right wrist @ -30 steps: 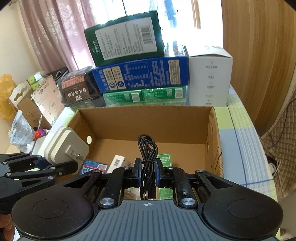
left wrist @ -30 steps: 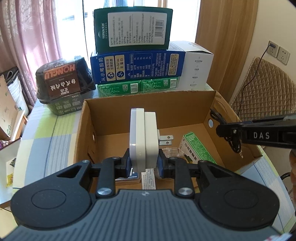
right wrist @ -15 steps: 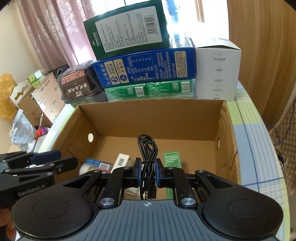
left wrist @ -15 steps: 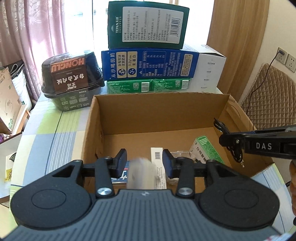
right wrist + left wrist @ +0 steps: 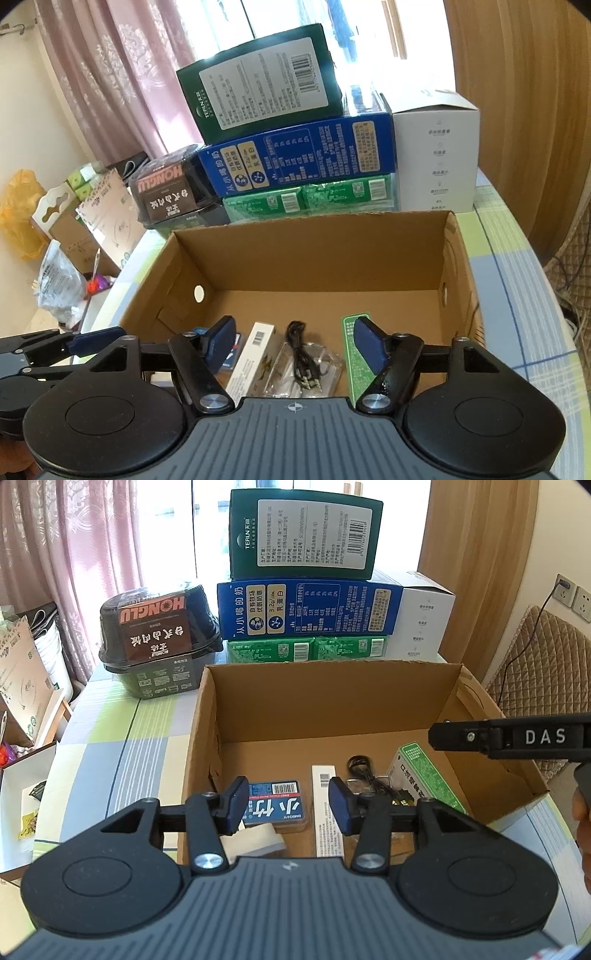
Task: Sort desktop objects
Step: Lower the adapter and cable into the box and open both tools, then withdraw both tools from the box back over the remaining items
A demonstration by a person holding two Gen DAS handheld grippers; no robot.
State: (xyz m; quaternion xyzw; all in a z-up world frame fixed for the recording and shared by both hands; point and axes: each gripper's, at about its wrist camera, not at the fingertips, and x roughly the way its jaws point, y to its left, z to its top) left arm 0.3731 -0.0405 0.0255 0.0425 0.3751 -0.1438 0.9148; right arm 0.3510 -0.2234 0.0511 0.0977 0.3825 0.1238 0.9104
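An open cardboard box [image 5: 207,716] [image 5: 454,258] sits on the table. Inside lie a white charger [image 5: 255,840], a blue card pack [image 5: 275,805], a long white box [image 5: 327,812] [image 5: 255,354], a coiled black cable [image 5: 369,779] [image 5: 301,354] on a clear bag, and a green box [image 5: 424,775] [image 5: 351,354]. My left gripper [image 5: 286,805] is open and empty over the box's near edge. My right gripper [image 5: 295,343] is open and empty above the cable; it also shows at the right of the left wrist view [image 5: 509,736].
Behind the box stand stacked cartons: dark green [image 5: 304,531], blue [image 5: 310,607], green [image 5: 306,648], and a white one [image 5: 424,622]. A black food tub [image 5: 159,635] stands at the back left. Cardboard and bags lie left of the table [image 5: 55,229].
My left gripper opened and the white charger dropped into the box. My right gripper opened and the black cable fell onto the clear bag on the box floor.
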